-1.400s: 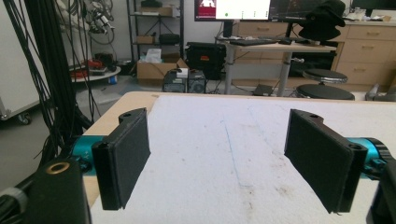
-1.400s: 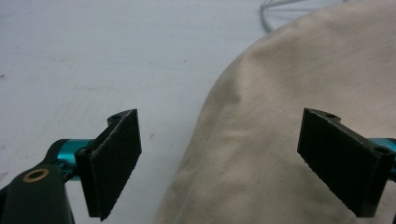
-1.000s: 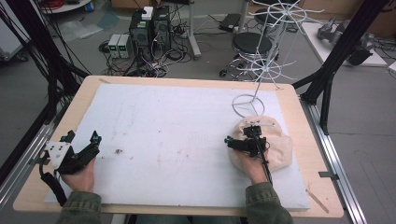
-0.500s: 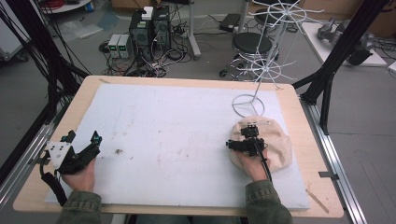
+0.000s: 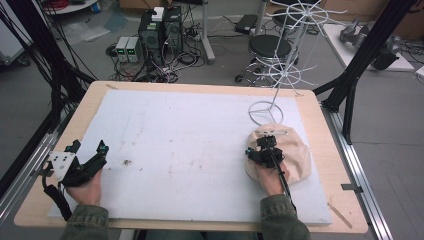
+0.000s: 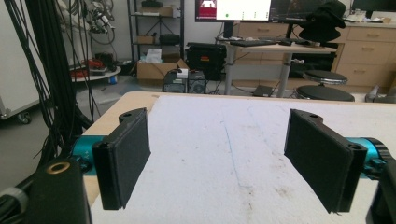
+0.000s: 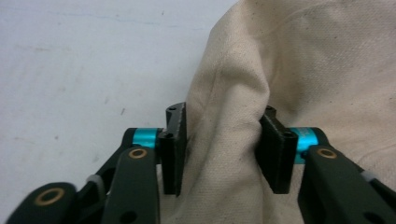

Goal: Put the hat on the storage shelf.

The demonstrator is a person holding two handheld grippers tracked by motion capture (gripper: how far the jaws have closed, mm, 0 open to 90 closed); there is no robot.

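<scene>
While the wooden table [image 5: 320, 107] carries a single white foam mat [image 5: 190, 145] over most of its top, one cream cloth hat [image 5: 296, 152] lies near the mat's right edge, just in front of the ring base of one white wire rack [image 5: 266, 111]. No container sits on the mat.

Two hands come in from the near edge, each holding one gripper. The right hand [image 5: 270, 179] rests on the near side of the hat, its gripper pointing away from the person and down onto the cloth. The right gripper [image 7: 224, 144] has just been closing its jaws, and in the right gripper view a raised fold of the cream cloth stands between the two pads [image 7: 175, 149], pressed in from both sides, so the gripper is clamped on the hat.

The left hand [image 5: 85, 186] rests at the mat's near left corner, well apart from the hat. The left gripper [image 6: 224, 156] lies low and level, aimed across the mat, its two jaws spread wide with nothing between them but bare white foam.

A few small dark specks [image 5: 126, 162] mark the mat just right of the left gripper.
</scene>
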